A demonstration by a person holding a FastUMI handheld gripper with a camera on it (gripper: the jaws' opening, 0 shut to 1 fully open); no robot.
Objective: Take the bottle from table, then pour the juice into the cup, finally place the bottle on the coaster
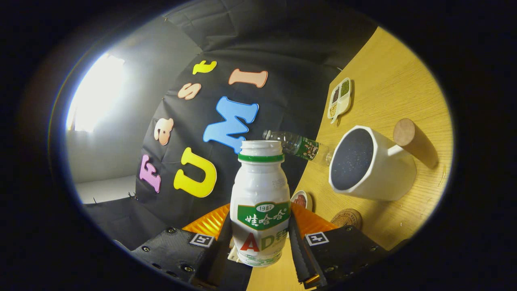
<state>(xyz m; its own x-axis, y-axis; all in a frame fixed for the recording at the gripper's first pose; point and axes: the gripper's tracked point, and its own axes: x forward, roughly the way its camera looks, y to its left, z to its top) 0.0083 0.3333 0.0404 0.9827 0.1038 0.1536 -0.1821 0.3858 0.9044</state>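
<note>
A white plastic bottle (260,202) with a green band at its neck and a green label sits between my fingers, and my gripper (259,242) is shut on its lower half. The whole view is rolled, so the wooden table (387,89) stands on edge beside the bottle. A white cup (371,163) with a dark inside and a wooden handle (416,141) stands on the table, just past the bottle's neck. A round cork coaster (346,218) lies near the cup, close to one finger.
A clear water bottle (297,144) with a green label lies beyond the white bottle's cap. A white divided dish (339,99) with grains sits farther along the table. A small round dish (301,200) with something brown peeks out behind the held bottle.
</note>
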